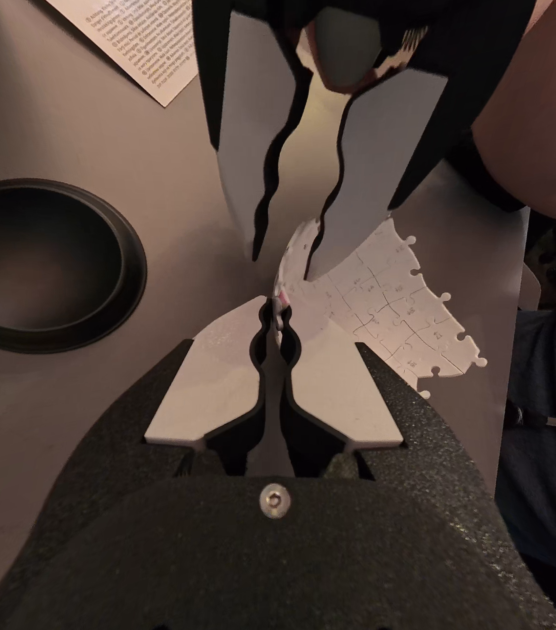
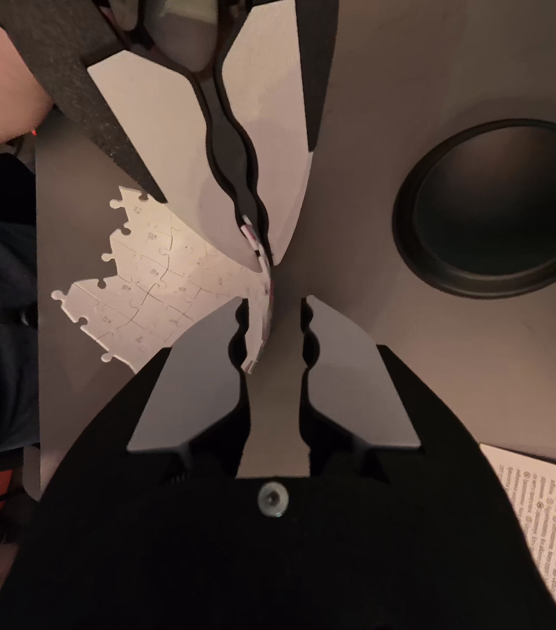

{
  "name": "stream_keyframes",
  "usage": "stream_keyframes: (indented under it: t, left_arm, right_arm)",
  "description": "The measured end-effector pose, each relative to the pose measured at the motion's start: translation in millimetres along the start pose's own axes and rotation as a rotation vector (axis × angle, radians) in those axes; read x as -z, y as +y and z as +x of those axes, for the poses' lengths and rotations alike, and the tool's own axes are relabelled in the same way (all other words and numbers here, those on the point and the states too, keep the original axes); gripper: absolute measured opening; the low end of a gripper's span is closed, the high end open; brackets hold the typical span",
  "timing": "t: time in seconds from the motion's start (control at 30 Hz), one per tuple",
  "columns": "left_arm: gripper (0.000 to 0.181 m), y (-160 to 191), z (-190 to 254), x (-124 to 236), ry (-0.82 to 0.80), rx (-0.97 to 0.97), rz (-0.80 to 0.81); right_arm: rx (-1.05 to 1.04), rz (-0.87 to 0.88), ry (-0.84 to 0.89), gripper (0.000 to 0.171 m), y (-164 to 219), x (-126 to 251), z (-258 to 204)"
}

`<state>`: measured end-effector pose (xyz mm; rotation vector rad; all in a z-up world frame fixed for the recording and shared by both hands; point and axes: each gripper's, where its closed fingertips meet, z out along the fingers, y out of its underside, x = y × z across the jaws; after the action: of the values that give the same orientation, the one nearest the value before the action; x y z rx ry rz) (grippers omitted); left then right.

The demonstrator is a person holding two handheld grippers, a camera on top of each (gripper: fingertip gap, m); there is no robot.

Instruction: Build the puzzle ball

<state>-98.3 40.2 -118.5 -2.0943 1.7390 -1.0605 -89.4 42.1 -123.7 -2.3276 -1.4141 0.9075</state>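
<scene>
Looking through the left wrist view, my left tool (image 1: 277, 308) is clamped on the edge of the curved puzzle section (image 1: 392, 306), held above the worktop (image 1: 65, 136) near the black ring (image 1: 44, 266). In the right wrist view, my right tool (image 2: 271, 301) stands open around that edge. Only part of the ball looks joined; most remains, I judge.

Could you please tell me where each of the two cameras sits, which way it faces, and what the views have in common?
Left wrist view: on the left gripper, looking down its fingers at the grey table; the right gripper enters from the top, a forearm at upper right.
Right wrist view: on the right gripper, facing the opposite way; the left gripper enters from the top, a forearm at upper left.
Shared: the assembled puzzle section, black ring, printed sheet.
</scene>
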Motion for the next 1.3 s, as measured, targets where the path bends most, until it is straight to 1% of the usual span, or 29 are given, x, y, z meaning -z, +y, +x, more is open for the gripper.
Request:
stream_keyframes:
  t: [0.17,0.27,0.67,0.77,0.8,0.83,0.87,1.0,1.13,1.17,1.3]
  left_arm:
    - [0.002,-0.8,0.3,-0.8,0.001,0.003,-0.002]
    - [0.002,-0.4,-0.3,-1.3,-0.010,-0.005,-0.012]
    - [0.002,2.3,1.9,-2.4,-0.018,-0.022,-0.025]
    - [0.002,2.2,2.7,-2.3,-0.002,-0.001,-0.014]
    - [0.002,1.7,2.1,-1.8,-0.005,0.006,-0.010]
    - [0.002,2.1,1.0,-1.1,-0.013,0.008,-0.012]
    - [0.002,1.9,0.8,-0.3,-0.016,0.008,-0.008]
    - [0.002,2.2,-2.1,2.7,-0.033,0.024,-0.007]
    - [0.002,3.4,-2.5,3.8,-0.048,0.017,-0.020]
    - [0.002,3.7,-2.5,3.7,-0.051,0.018,-0.023]
    - [0.002,5.0,-2.3,4.3,-0.058,0.029,-0.030]
  right_arm:
    - [0.027,-0.060,0.024,0.018,5.5,-10.5,1.4]
    - [0.016,-0.068,-0.021,0.007,6.2,-13.5,-4.1]
    - [0.008,-0.080,-0.026,0.005,8.6,-15.2,-5.8]
    - [0.000,-0.071,-0.056,0.006,8.0,-15.0,-7.6]
    - [0.010,-0.065,-0.041,0.017,7.1,-12.2,-6.2]
    - [0.017,-0.051,-0.005,0.036,5.9,-7.8,-2.5]
    - [0.015,-0.045,0.011,0.039,6.9,-1.8,-1.3]
    - [-0.040,-0.005,-0.008,0.031,12.7,14.1,-1.8]
    - [-0.103,-0.027,-0.084,0.014,19.4,7.2,-4.6]
    - [-0.115,-0.028,-0.117,0.006,18.9,5.8,-7.9]
    - [-0.141,-0.034,-0.124,0.006,18.3,2.9,-8.3]
